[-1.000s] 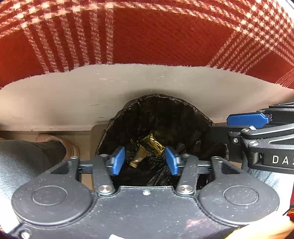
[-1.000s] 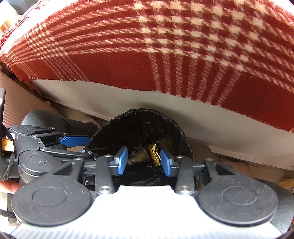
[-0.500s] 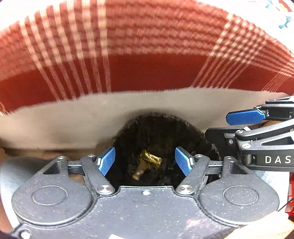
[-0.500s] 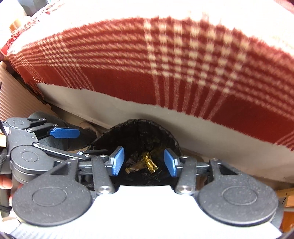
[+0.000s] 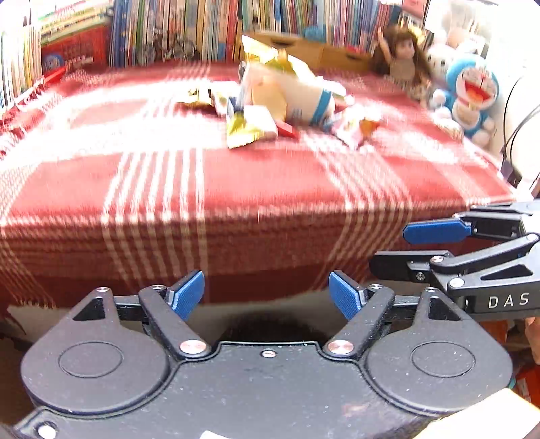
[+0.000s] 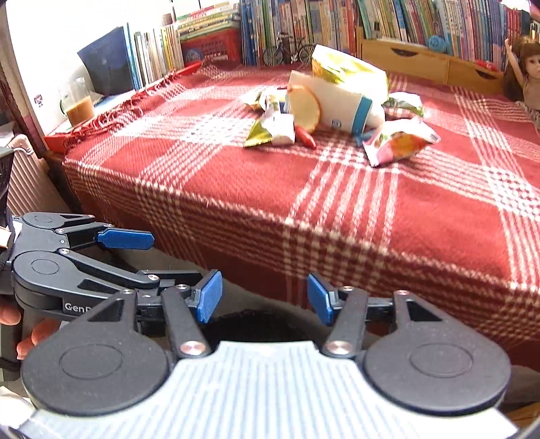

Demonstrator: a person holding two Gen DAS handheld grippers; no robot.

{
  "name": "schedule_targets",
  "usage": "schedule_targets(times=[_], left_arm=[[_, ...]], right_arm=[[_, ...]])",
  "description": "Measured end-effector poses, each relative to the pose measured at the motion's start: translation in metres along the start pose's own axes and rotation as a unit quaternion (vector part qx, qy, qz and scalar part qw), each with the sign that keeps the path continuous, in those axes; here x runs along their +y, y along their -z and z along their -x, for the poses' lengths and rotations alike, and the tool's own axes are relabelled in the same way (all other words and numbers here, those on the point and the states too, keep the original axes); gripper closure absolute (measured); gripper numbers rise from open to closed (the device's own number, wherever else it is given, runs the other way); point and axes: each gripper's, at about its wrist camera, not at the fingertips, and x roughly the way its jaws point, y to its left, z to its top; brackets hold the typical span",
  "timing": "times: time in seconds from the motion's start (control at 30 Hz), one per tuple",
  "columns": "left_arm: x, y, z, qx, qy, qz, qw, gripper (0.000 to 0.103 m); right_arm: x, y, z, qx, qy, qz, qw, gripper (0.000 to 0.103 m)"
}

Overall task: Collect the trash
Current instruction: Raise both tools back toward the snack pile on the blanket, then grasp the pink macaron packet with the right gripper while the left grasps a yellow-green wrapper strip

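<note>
A heap of trash lies at the far middle of the red plaid bedspread [image 5: 256, 189] [image 6: 236, 189]: a tipped white cup with a blue band [image 5: 297, 93] [image 6: 341, 104], a yellow snack bag [image 5: 270, 57] [image 6: 347, 71], small wrappers [image 5: 249, 126] [image 6: 273, 130] and a pink packet [image 6: 398, 141]. My left gripper [image 5: 266, 295] is open and empty, level with the bed's near edge. My right gripper [image 6: 265, 297] is open and empty too, beside the left one. Only the dark rim of the black bin bag [image 5: 266, 326] [image 6: 260, 324] shows below each gripper.
Rows of books [image 5: 202, 30] [image 6: 303, 30] line the far side of the bed. A doll [image 5: 401, 60] [image 6: 526, 74] and a blue plush toy [image 5: 472, 98] sit at the back right. A glass of brown drink [image 6: 79, 104] stands at the left.
Both grippers have tilted up from looking down into the bin to looking across the bed. Their jaws have spread a little wider. The trash heap has come into view.
</note>
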Motion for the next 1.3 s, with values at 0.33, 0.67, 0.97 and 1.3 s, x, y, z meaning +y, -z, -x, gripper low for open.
schedule_targets(times=[0.33, 0.67, 0.97, 1.3], left_arm=[[0.015, -0.062, -0.021, -0.071, -0.015, 0.026, 0.997, 0.018], [0.033, -0.09, -0.074, -0.084, -0.034, 0.052, 0.9945, 0.031], [0.033, -0.099, -0.105, -0.08, -0.015, 0.052, 0.9953, 0.055], [0.028, -0.106, -0.118, -0.089, -0.015, 0.046, 0.9949, 0.065]], right_arm=[[-0.029, -0.034, -0.008, -0.077, 0.076, -0.027, 0.994, 0.03], [-0.065, -0.058, -0.04, -0.099, 0.156, -0.041, 0.982, 0.03], [-0.077, -0.076, -0.073, -0.085, 0.161, -0.018, 0.983, 0.028], [-0.085, -0.089, -0.091, -0.082, 0.152, -0.026, 0.985, 0.027]])
